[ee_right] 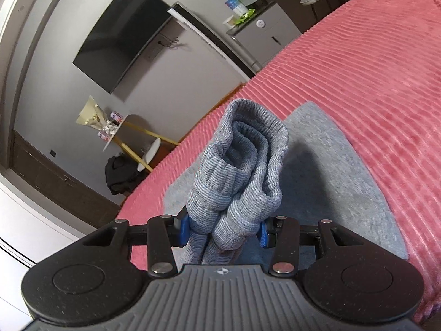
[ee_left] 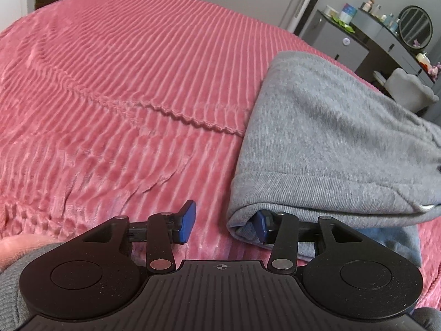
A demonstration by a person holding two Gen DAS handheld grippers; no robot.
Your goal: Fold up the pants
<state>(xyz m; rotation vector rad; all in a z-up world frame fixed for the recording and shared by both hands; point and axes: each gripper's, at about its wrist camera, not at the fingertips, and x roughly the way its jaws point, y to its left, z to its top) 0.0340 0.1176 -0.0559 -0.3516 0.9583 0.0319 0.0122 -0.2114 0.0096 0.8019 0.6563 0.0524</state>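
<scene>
Left wrist view: left gripper [ee_left: 223, 227] sits low over the bed [ee_left: 115, 82], jaws spread partway. Left pad [ee_left: 188, 222] is over bare pink ribbed bedspread. Right pad [ee_left: 261, 227] is tucked under the near lower corner of the folded grey pants [ee_left: 325, 138]. Nothing pinched: the gap between the pads holds bedspread plus the corner of the fabric bundle, no squeeze visible. Pants lie flat on the bed at right, stacked in layers, ribbed cuff band [ee_left: 317, 190] along the near edge. Long axis runs from the near edge up and away toward the far right of frame. A wavy stitched seam [ee_left: 176, 115] crosses the bedspread to the left of the pants. Grey sleeve [ee_left: 16, 289] shows at bottom left. Dresser [ee_left: 386, 41] with small items and a round mirror stands beyond the bed, top right.

Right wrist view: right gripper [ee_right: 224, 231] pinches a bunched ribbed cuff [ee_right: 242, 165] of the pants, both blue pads pressed into the fabric. Cuff stands upright out of the jaws, open end pointing up and away, lifted off the bed. Rest of the pants lies flat on the bedspread below it, reaching away toward the bed edge. Wall TV [ee_right: 121, 47] and a small side table [ee_right: 115, 135] in the background left.
</scene>
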